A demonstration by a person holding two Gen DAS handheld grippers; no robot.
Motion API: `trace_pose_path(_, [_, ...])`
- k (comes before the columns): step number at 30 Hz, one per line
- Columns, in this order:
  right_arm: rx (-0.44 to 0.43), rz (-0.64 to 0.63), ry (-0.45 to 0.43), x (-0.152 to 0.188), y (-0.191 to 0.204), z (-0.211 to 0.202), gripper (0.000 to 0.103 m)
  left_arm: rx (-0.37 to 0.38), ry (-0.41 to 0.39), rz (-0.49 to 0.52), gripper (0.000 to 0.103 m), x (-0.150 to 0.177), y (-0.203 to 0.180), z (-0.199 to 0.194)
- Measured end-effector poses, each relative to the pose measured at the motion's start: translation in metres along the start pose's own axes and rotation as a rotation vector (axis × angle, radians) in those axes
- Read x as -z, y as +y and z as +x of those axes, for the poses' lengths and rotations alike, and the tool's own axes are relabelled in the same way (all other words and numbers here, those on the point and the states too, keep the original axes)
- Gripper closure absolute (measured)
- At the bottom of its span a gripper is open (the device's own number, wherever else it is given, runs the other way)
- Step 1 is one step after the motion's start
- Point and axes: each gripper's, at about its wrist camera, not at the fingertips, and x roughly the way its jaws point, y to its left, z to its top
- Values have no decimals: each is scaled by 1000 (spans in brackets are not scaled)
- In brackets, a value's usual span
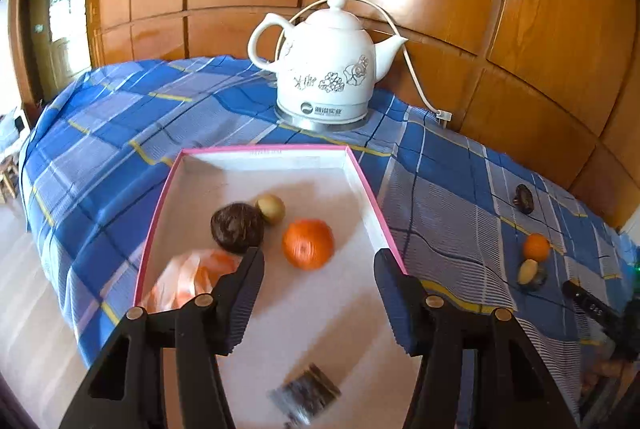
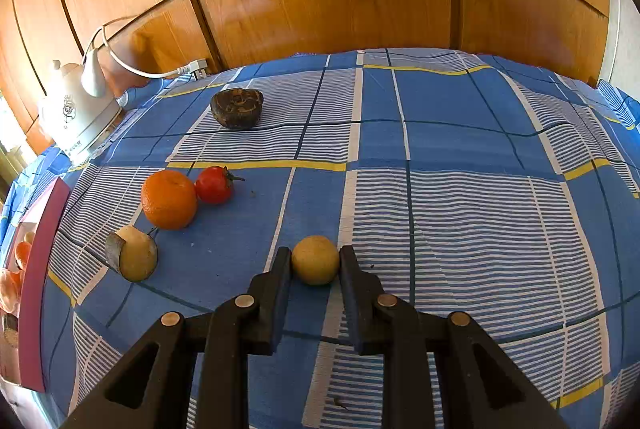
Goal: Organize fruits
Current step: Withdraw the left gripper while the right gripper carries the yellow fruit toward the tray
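Right gripper [image 2: 315,267]: fingers set on either side of a small yellow-brown round fruit [image 2: 315,260] that sits on the blue plaid cloth [image 2: 460,221] covering the worktop. Both pads appear to touch its sides; whether they are pressing it cannot be told.

To the left on the cloth lie a cut pale fruit [image 2: 134,257], an orange [image 2: 169,199] touching a red tomato [image 2: 215,184], and, farther back, a dark wrinkled fruit [image 2: 237,108].

Left gripper [image 1: 319,269]: fingers wide apart, holding nothing, above the pink-rimmed white box [image 1: 362,185]. The box holds a mandarin [image 1: 308,243], a dark brown fruit [image 1: 237,227] touching a small greenish-yellow fruit [image 1: 271,208], a plastic-wrapped orange item [image 1: 192,277] and a dark packet [image 1: 308,393], blurred.

A white ceramic kettle [image 1: 324,69] stands beyond the box.
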Motion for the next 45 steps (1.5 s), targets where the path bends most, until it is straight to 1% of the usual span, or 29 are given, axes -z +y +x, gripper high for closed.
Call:
trace_pose_path(2, [0, 0, 0, 0, 0, 0, 79, 5, 9, -10, 42, 6, -2, -5])
trace_pose_path(5, [2, -1, -1, 0, 0, 0, 79, -8, 10, 5, 42, 13, -6, -10])
trace_pose_path(12, [6, -4, -1, 0, 0, 0, 79, -3, 23, 24, 41, 26, -10, -19])
trace_pose_path(19, [17, -13, -1, 0, 2, 0, 79, -10, 16, 35, 41, 33, -8, -27])
trace_pose_path(27, [30, -24, 2, -1, 5, 0, 79, -67, -24, -19, 41, 30, 24, -42])
trace_pose_path(32, [56, -22, 1, -3, 9, -7, 79, -102, -26, -56, 41, 30, 45, -44])
trace_pose_path(34, [18, -25, -25, -2, 17, -20, 79, -115, -28, -65, 41, 31, 50, -43])
trace_pose_path(36, [-28, -60, -49, -2, 32, -34, 79, -118, -28, -75, 41, 31, 52, -42])
trace_pose_path(39, [-138, -141, -77, -1, 66, -57, 79, -124, -27, -80, 40, 32, 54, -42])
trace_pose_path(42, [-276, -246, -69, 2, 110, -72, 79, -124, -26, -85, 40, 32, 56, -42])
trace_pose_path(45, [-410, -356, -20, 11, 162, -75, 79, -122, -28, -90, 40, 32, 57, -43])
